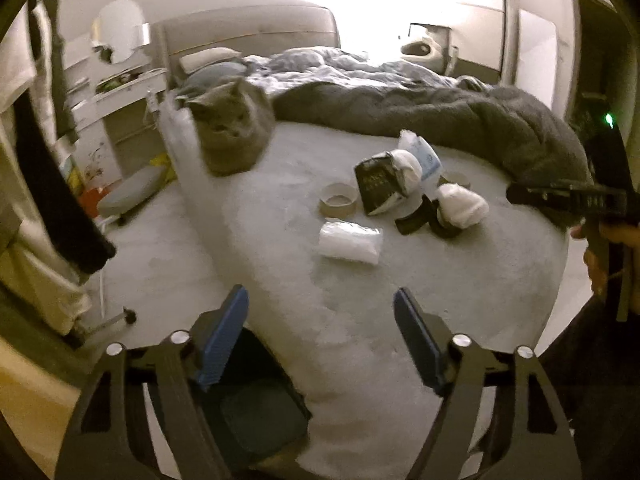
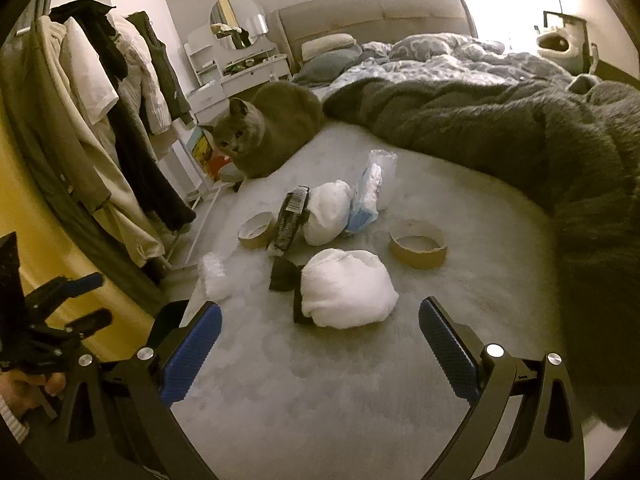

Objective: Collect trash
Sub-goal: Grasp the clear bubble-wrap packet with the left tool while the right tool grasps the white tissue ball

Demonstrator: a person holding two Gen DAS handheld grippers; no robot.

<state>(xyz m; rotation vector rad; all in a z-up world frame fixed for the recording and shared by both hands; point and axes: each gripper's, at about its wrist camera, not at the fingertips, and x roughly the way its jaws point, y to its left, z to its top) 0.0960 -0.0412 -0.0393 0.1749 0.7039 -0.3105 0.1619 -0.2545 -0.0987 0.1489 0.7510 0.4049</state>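
Both the left gripper (image 1: 320, 316) and right gripper (image 2: 320, 326) hung wide open and empty over trash (image 2: 347, 294) on a bed (image 2: 460, 320), beside a grey cat (image 2: 260, 132).

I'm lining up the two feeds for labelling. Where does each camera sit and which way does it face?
Left wrist view: sits on the left gripper, jaws open, looking down over the pale bed sheet toward the grey cat; the right gripper and a hand show at its right edge.
Right wrist view: sits on the right gripper, open, facing the white crumpled wad; the left gripper shows lower left.
Shared: cat, trash pile, cardboard tape rings.
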